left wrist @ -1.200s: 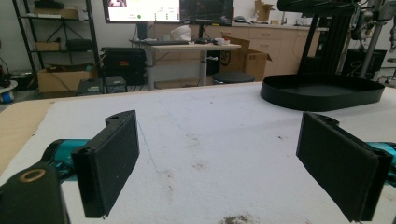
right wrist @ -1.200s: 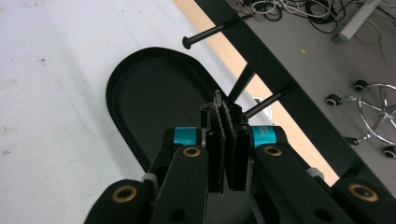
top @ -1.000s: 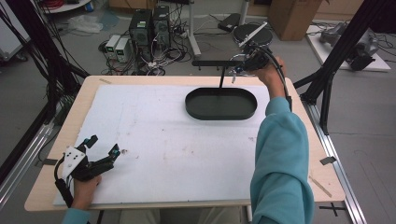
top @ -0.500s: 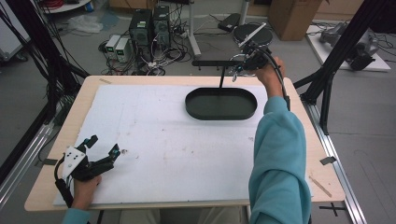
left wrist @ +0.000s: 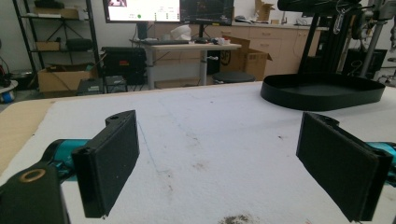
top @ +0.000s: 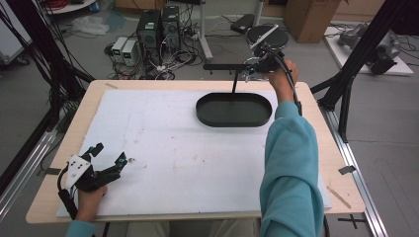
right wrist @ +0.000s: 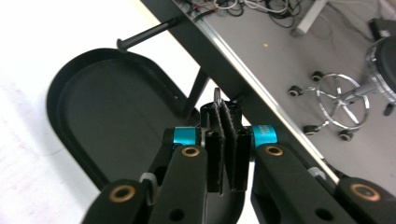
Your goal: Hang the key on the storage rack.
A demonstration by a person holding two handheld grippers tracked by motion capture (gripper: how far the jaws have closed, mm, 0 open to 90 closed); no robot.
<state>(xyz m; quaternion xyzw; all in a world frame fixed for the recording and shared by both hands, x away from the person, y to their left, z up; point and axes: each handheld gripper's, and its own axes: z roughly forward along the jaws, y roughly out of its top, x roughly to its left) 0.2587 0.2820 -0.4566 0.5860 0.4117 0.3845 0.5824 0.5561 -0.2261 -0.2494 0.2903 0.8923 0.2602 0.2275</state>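
Item: right gripper (top: 253, 69), held in the person's right hand above the far edge of the table (top: 316, 148), seen in the high view just behind the black oval tray (top: 233, 120); jaws pressed almost together, pinching a small metal ring (right wrist: 217, 96) whose rim rises above the pad tips in the right gripper view. Item: black stand, consisting of a thin upright post (top: 234, 82) rising from the far side of the tray and a horizontal bar (top: 222, 66) across its top, the right gripper being level with the bar's right end; whether the ring touches the bar cannot be told. Item: black oval tray, shallow, raised rim, lying on the white mat (top: 173, 148) toward the far right of the table, nothing visible inside it. Item: left gripper (top: 109, 160), held in the person's left hand at the near left corner of the mat, well apart from the tray; jaws spread wide in the left gripper view, both black pads (left wrist: 108, 161) facing each other over bare stained mat, nothing between them. Item: teal sleeve (top: 291, 173), running up the right side of the table to the right hand. Item: computer cases (top: 158, 27) and cables on the floor beyond the table
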